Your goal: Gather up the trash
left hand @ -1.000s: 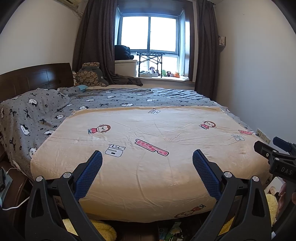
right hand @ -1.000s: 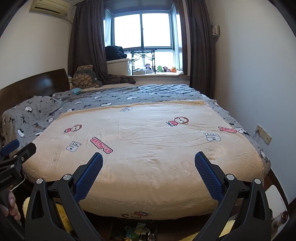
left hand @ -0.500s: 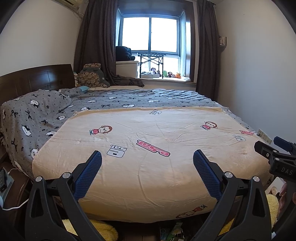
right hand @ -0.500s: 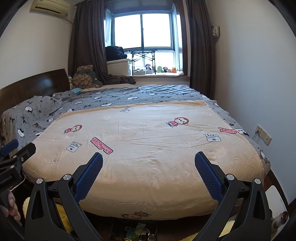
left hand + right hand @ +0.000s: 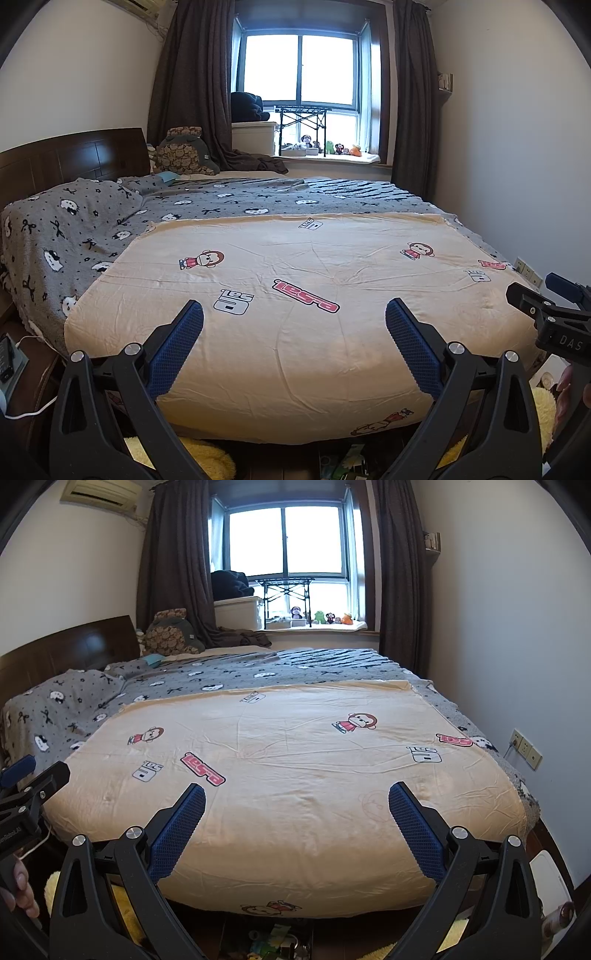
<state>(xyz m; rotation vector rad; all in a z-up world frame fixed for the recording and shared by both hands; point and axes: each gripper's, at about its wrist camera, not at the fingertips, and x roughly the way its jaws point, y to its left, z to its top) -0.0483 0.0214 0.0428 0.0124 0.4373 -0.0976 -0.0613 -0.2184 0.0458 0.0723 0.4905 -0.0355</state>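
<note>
Both grippers are held at the foot of a bed (image 5: 295,332), facing the window. My left gripper (image 5: 294,314) is open and empty, its blue pads (image 5: 177,347) wide apart over the beige cartoon blanket. My right gripper (image 5: 296,795) is open and empty too, with its pads (image 5: 413,830) apart. The right gripper also shows at the right edge of the left wrist view (image 5: 546,317). The left gripper shows at the left edge of the right wrist view (image 5: 29,786). Small colourful wrappers (image 5: 273,941) lie on the dark floor below the bed's foot, also in the left wrist view (image 5: 343,463).
A grey patterned blanket (image 5: 74,229) covers the head of the bed by a dark headboard (image 5: 66,162). Yellow fluffy mats (image 5: 207,458) lie on the floor. A wall socket (image 5: 524,749) is at the right. A nightstand with a cable (image 5: 22,369) stands at the left.
The left wrist view has shifted slightly, with the bed sitting a little lower and further right in frame. The right gripper has hardly moved. Both stay open.
</note>
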